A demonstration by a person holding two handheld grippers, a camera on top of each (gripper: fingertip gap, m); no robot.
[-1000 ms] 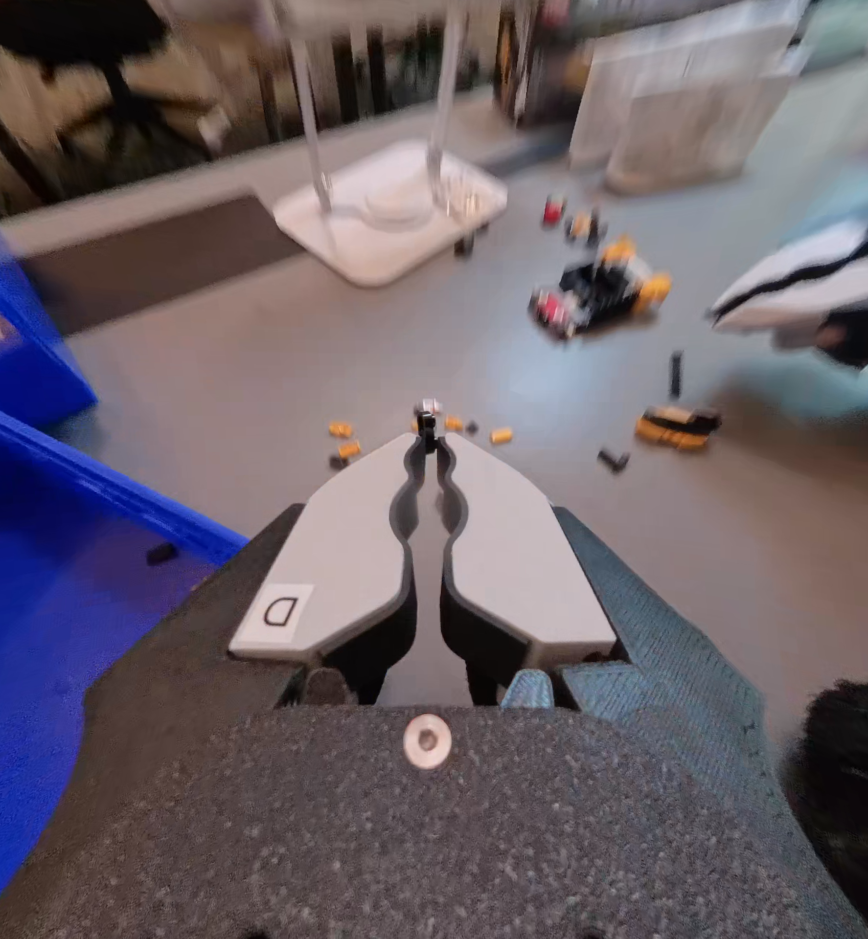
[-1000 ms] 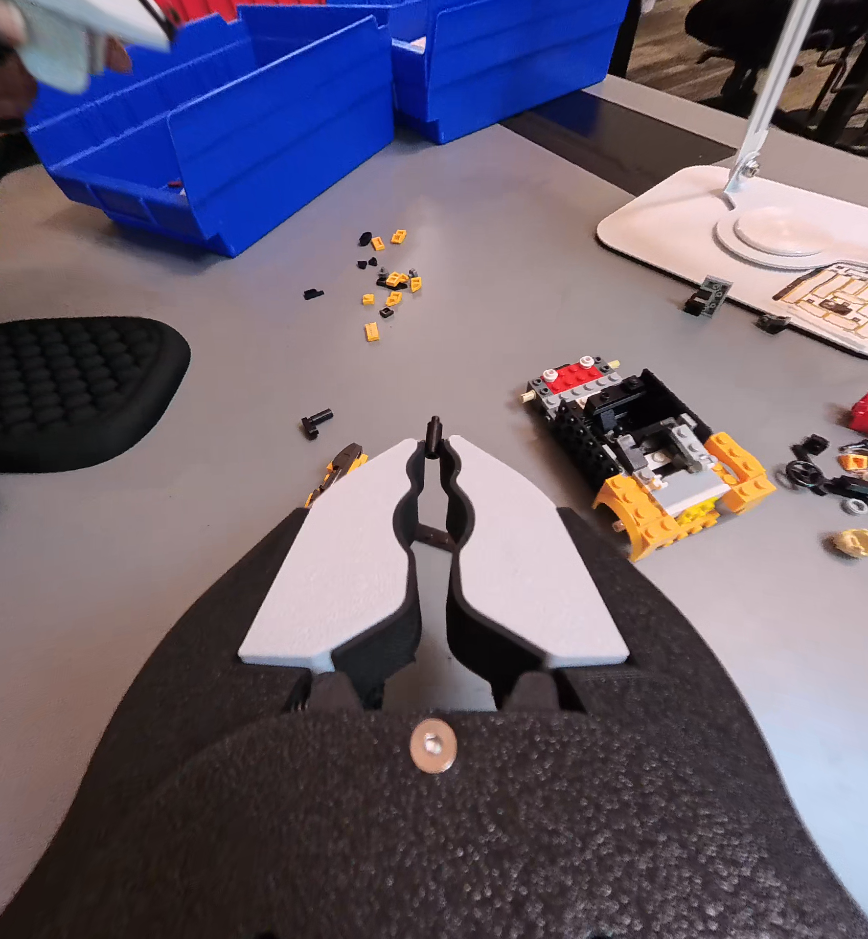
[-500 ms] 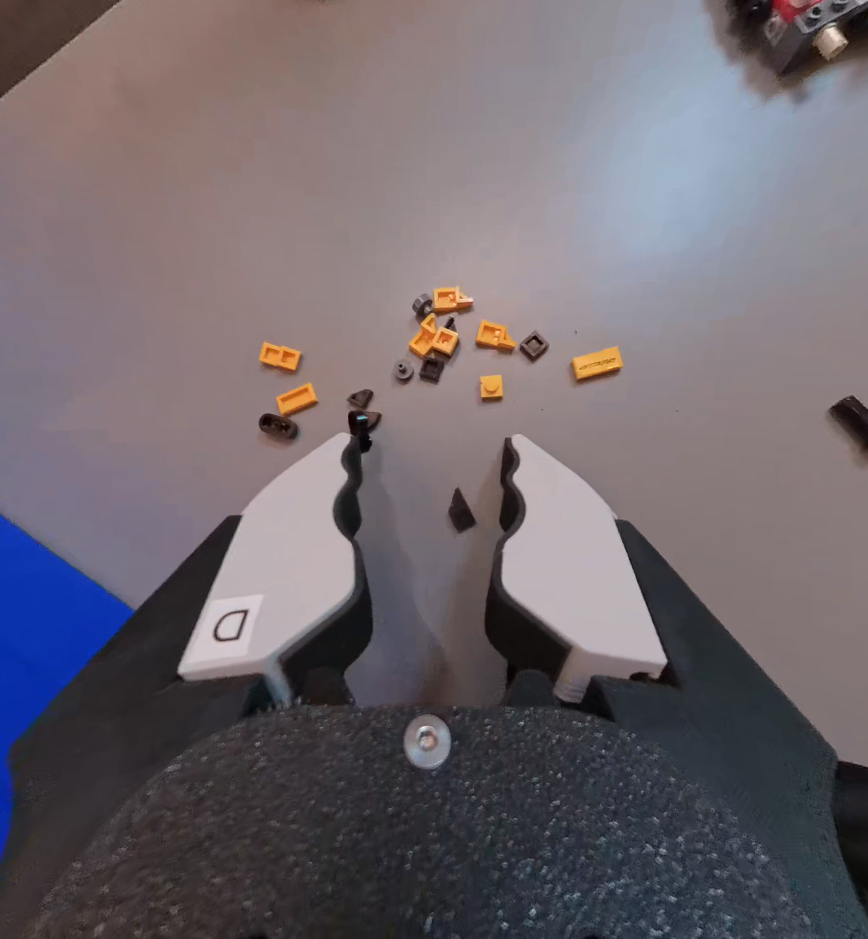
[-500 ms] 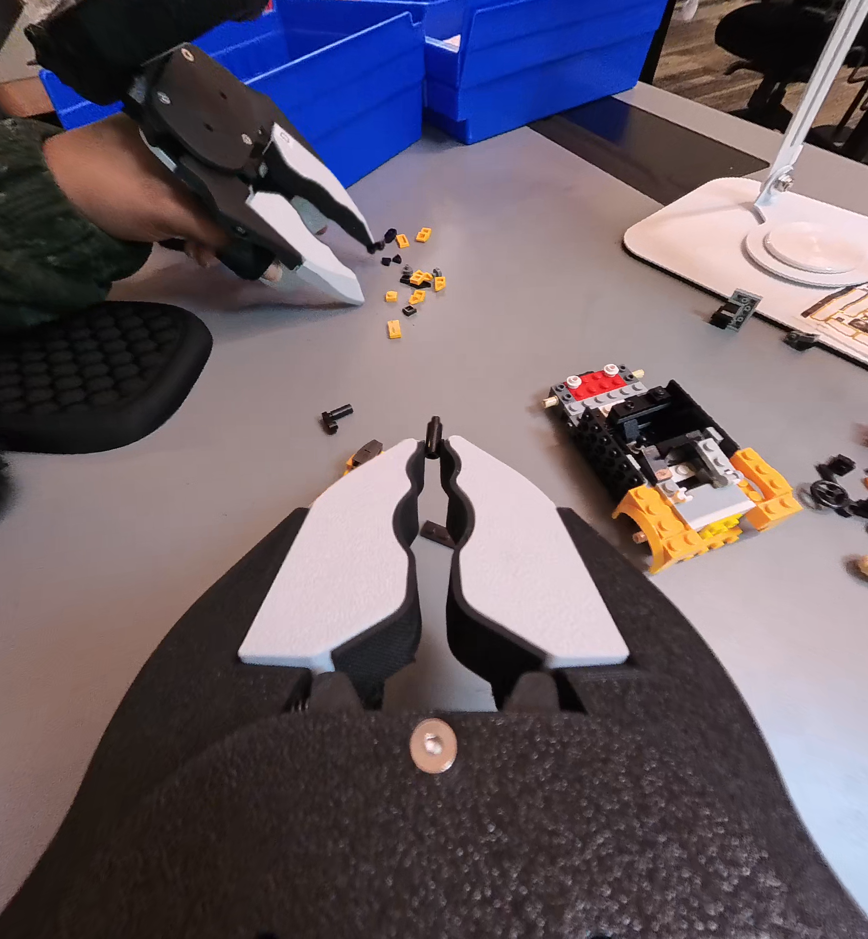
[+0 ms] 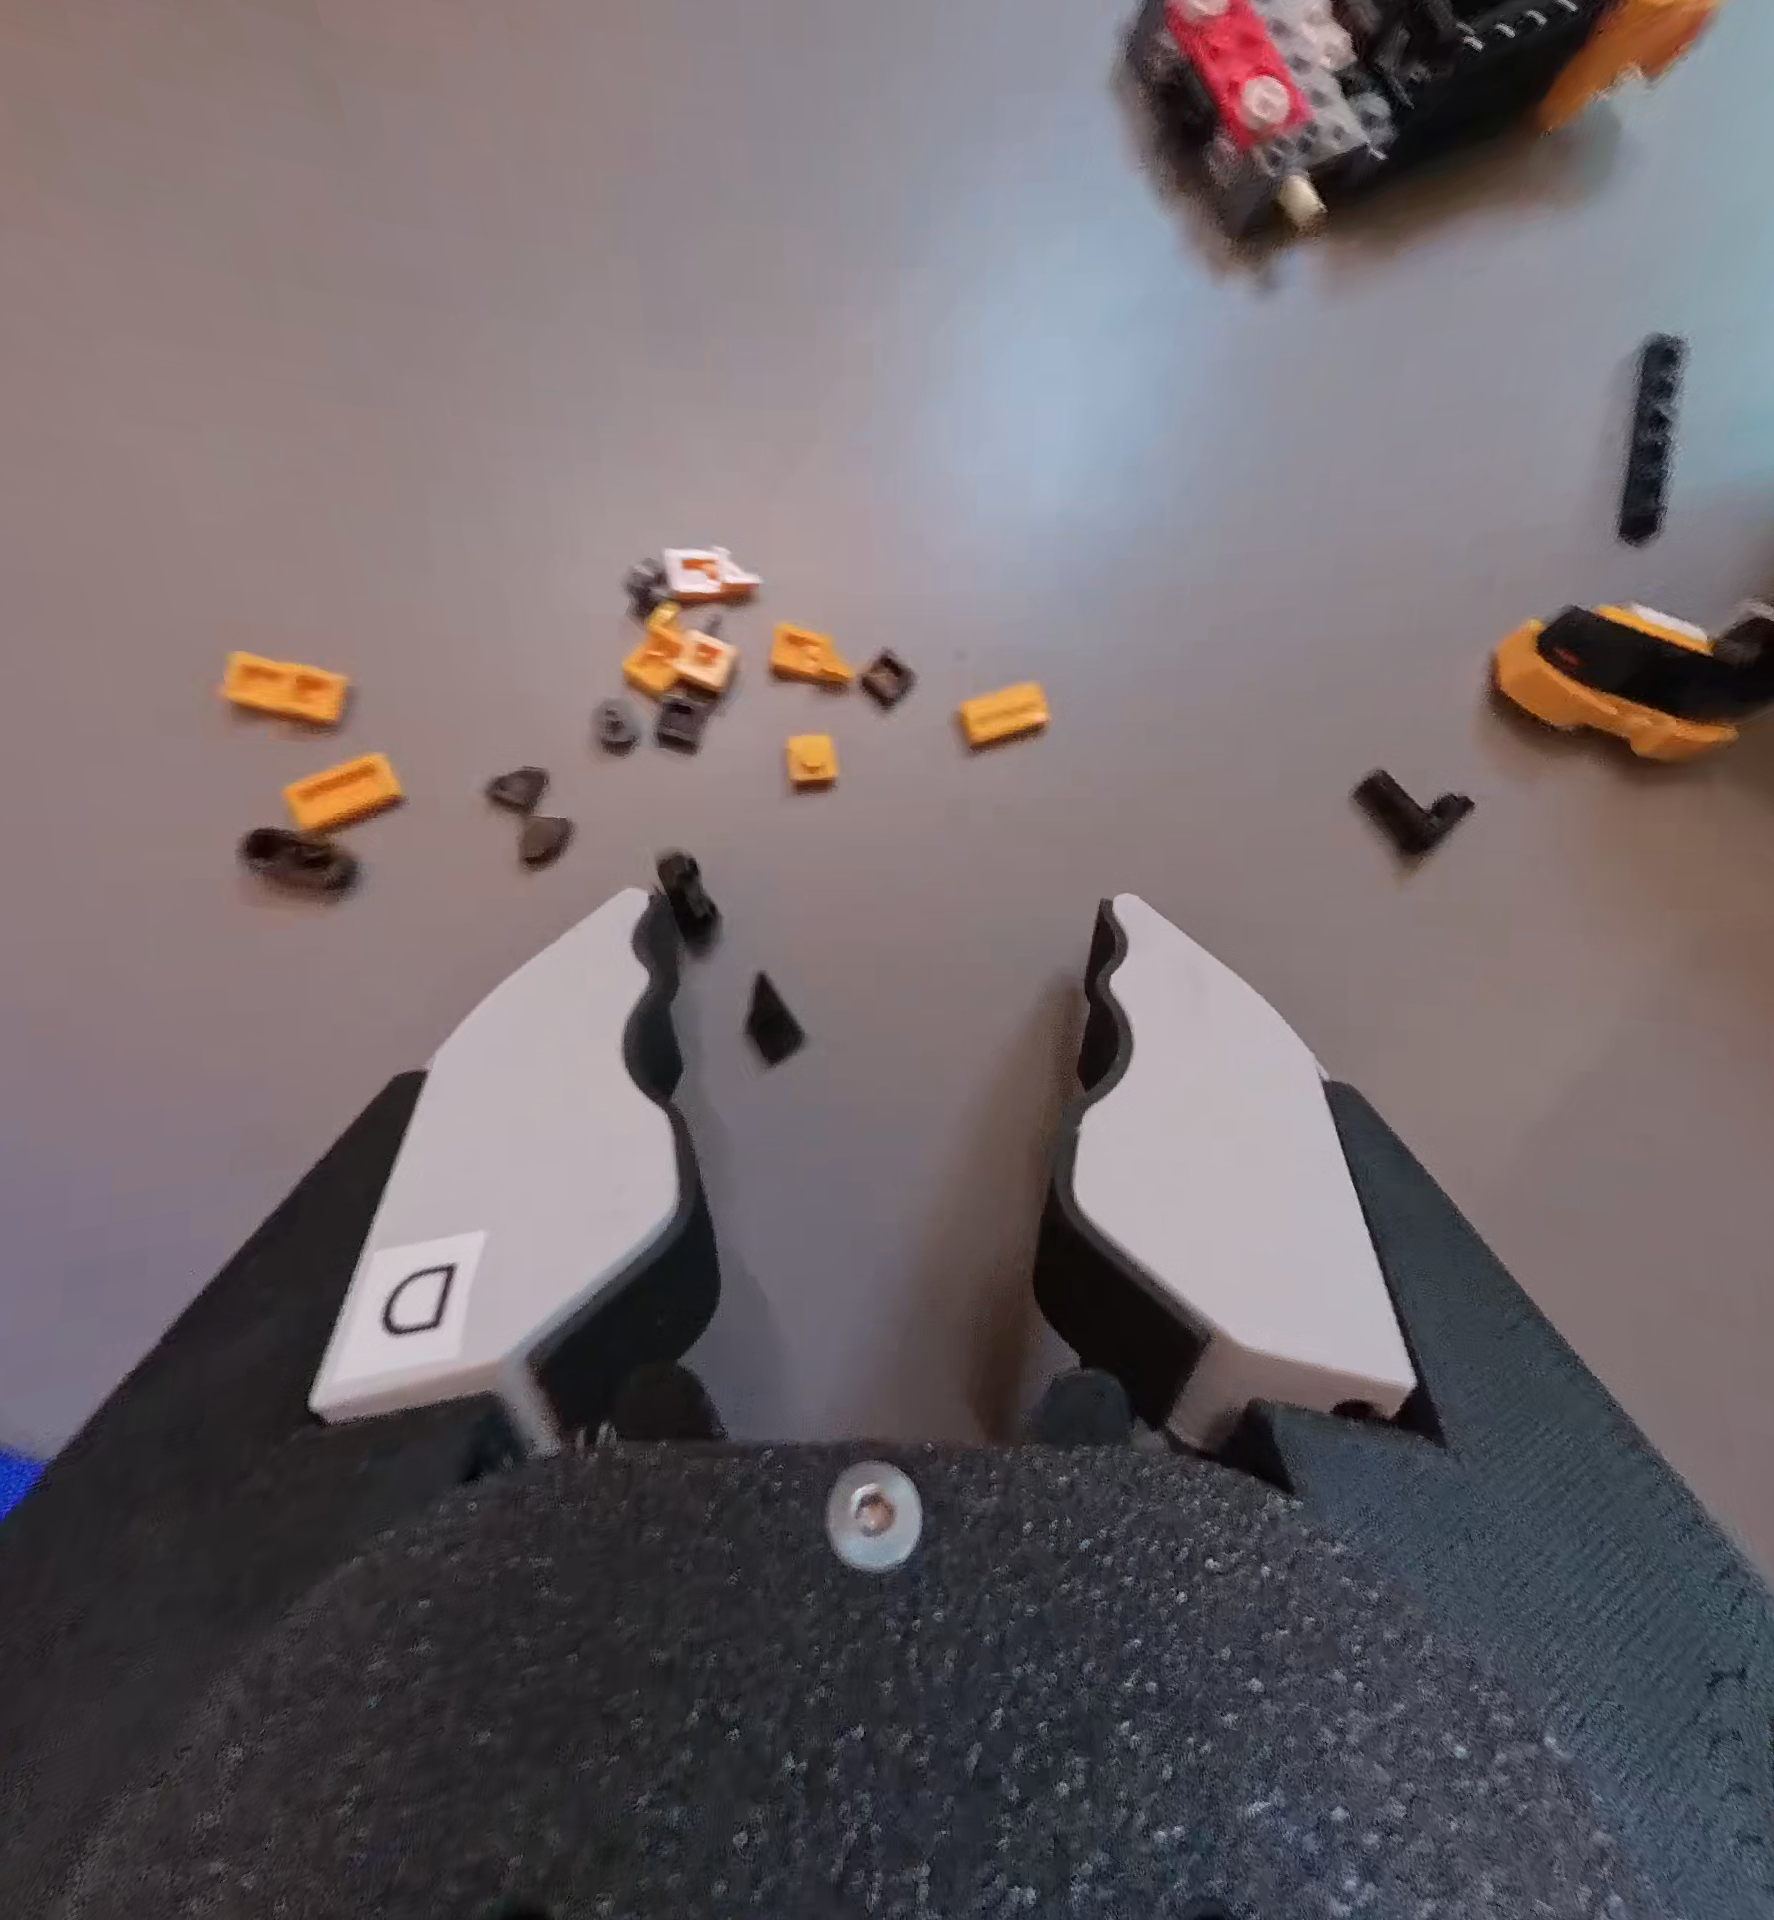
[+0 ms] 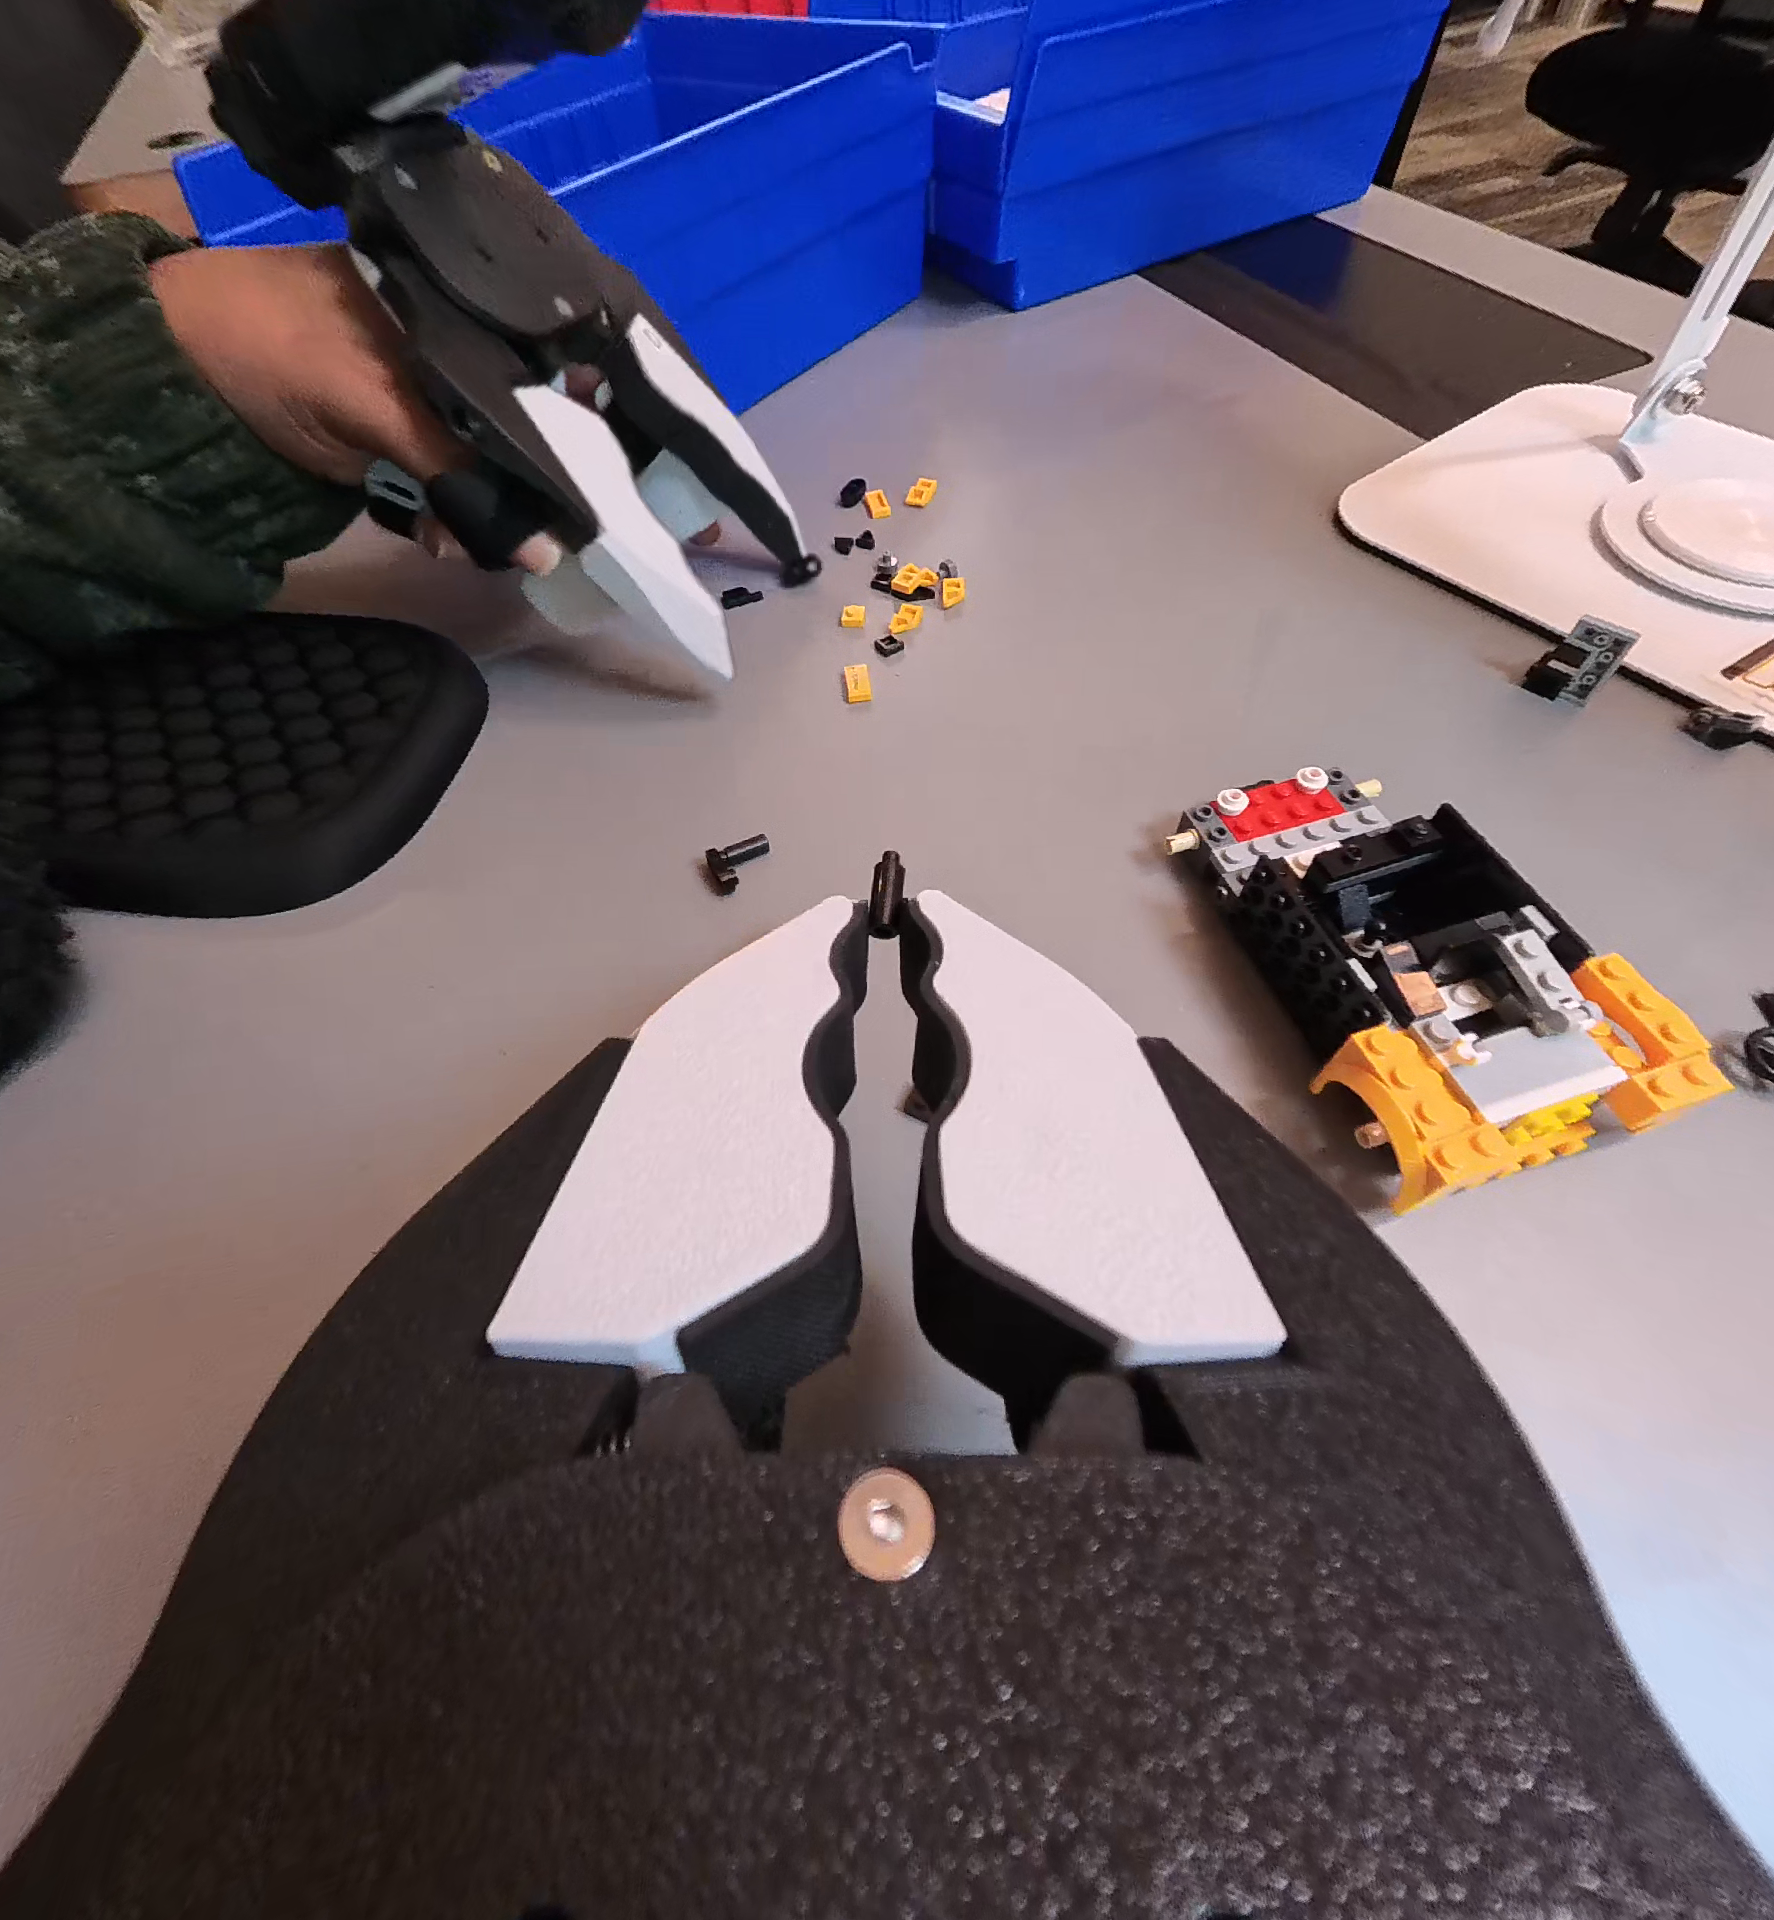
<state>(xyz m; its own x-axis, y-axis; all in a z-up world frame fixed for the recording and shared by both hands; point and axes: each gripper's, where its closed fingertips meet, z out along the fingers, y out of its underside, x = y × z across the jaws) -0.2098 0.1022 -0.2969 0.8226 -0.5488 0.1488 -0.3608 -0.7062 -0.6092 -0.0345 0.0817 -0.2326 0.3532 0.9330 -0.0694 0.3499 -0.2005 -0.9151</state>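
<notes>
Left wrist view looks down on a grey table (image 5: pixel 343 312) with the left gripper (image 5: pixel 888 914) spread wide, gripping nothing. A small black piece (image 5: pixel 685 888) sits against the tip of its left finger (image 5: pixel 550 1049); whether it clings to the pad or lies on the table I cannot tell. A black wedge (image 5: pixel 771 1023) lies on the table between the fingers, touching neither. At 12 o'clock from the tips is a scatter of small orange and black bricks (image 5: pixel 696 665); at 2 o'clock lie a black L-piece (image 5: pixel 1408 816) and an orange-black part (image 5: pixel 1631 686). In the right wrist view the right gripper (image 6: pixel 888 914) is clamped on a black pin (image 6: pixel 886 891) at its tips. A toy car (image 6: pixel 1434 987) stands at 3 o'clock, blue bins (image 6: pixel 1122 156) at 12.
</notes>
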